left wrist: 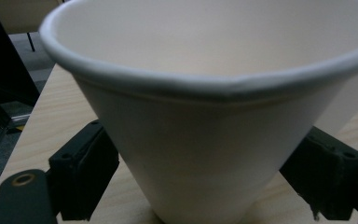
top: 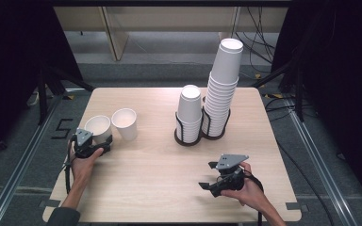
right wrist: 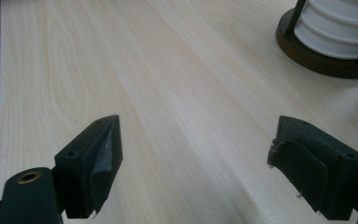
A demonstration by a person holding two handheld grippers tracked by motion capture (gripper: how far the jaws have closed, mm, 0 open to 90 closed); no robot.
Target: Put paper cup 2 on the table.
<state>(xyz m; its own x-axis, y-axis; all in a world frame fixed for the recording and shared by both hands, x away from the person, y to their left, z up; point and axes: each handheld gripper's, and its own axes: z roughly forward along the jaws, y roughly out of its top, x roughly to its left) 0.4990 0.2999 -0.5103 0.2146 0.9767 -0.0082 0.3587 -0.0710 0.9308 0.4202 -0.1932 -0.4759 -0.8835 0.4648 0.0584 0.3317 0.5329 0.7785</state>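
Observation:
A white paper cup (top: 97, 127) stands upright at the table's left side, and its flared wall and rim loom large in the left gripper view (left wrist: 205, 116). My left gripper (top: 99, 142) (left wrist: 205, 186) is shut on it low down, a black pad (left wrist: 93, 172) against each side of its base. A second white cup (top: 125, 123) (left wrist: 349, 107) stands just to the right, close beside the first. My right gripper (top: 206, 175) (right wrist: 196, 158) rests near the table's front right, open, with bare wood between its jaws.
Two black wire holders (top: 188, 139) stand at the middle back of the wooden table (top: 169, 188): a short cup stack (top: 190, 110) and a tall leaning stack (top: 224, 80). The holder base (right wrist: 317, 60) lies ahead and right of the right gripper. Cables run over the floor behind.

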